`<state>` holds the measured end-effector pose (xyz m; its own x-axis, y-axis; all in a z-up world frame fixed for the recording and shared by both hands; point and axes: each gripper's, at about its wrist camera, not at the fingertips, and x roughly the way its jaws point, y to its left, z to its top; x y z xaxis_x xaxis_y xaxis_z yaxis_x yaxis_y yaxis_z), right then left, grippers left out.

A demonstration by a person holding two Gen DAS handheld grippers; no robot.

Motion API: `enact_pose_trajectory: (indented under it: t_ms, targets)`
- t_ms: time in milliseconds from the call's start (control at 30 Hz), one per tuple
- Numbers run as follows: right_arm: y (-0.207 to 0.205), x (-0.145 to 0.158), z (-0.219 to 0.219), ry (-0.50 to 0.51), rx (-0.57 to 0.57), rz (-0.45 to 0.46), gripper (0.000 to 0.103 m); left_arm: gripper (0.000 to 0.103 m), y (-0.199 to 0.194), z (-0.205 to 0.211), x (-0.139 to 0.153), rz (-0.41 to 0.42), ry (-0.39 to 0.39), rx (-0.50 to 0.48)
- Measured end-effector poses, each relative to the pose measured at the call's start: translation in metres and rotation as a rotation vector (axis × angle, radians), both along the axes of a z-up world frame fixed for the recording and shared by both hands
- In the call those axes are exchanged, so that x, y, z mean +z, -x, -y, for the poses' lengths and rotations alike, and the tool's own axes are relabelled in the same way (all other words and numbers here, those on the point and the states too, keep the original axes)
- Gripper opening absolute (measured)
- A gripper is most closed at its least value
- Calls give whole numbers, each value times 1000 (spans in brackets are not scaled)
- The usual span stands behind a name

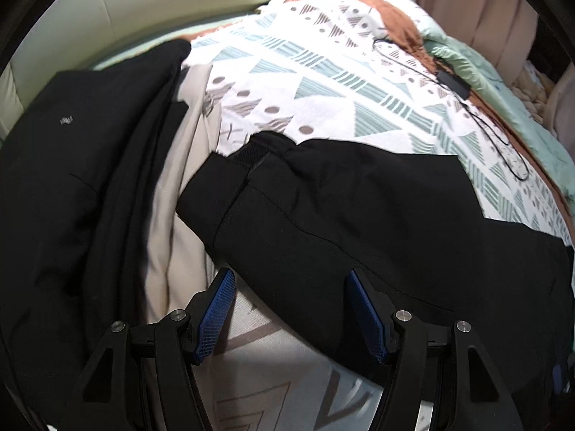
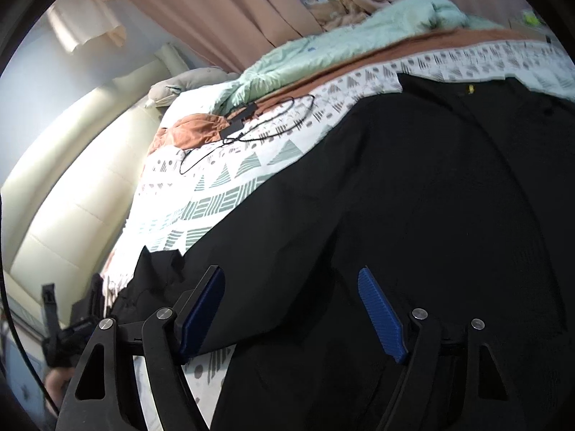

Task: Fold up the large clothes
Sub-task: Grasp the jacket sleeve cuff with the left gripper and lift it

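Spreading across both views is a bed [image 1: 323, 82] covered by a white quilt printed with teal and grey triangles, with a cream padded headboard [image 2: 72, 186] and peach curtains [image 2: 222, 10] behind it. Lying on that quilt is the task's thing, a large black fabric garment [image 1: 359, 215], its long axis running from the sleeve-like end with a stitched cuff near the left claw toward the broad body on the right. A second black garment [image 1: 72, 179] is lying over a beige cloth [image 1: 187, 165] to the left, apart from the first.

Judging by the views, the left claw [image 1: 287, 287] is nearer the narrow cuffed end, and the right claw [image 2: 291, 287] is hanging over the wide body. Both claws are standing wide with nothing pressed between the blue pads; cloth is lying below them, not gripped.

Only the left view is showing the second garment and beige cloth. Only the right view is showing the garment's far edge with a small yellow tag [image 2: 470, 89]. A thin black cable with a small black box [image 1: 452, 84] is resting on the quilt, well apart from the garment.
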<state>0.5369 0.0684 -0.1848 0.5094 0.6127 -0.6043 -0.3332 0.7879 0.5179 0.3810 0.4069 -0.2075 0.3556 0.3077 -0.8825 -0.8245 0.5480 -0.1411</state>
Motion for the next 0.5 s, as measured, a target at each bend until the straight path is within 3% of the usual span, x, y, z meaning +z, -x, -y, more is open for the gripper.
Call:
enact_pose_trajectory:
  t_ms: [100, 133, 167, 300, 500]
  targets:
    - [-7, -11, 9, -32, -29, -50, 68, 33, 0, -5, -4, 26, 7, 44]
    - [-9, -13, 12, -52, -35, -64, 67, 12, 1, -5, -1, 44, 2, 49]
    - [-10, -15, 15, -71, -39, -73, 63, 7, 0, -5, 3, 62, -2, 49]
    - [-18, -28, 25, -178, -52, -144, 46, 3, 4, 1, 35, 159, -56, 20]
    - [-30, -53, 23, -353, -27, -249, 30, 2, 7, 6, 99, 279, -150, -23]
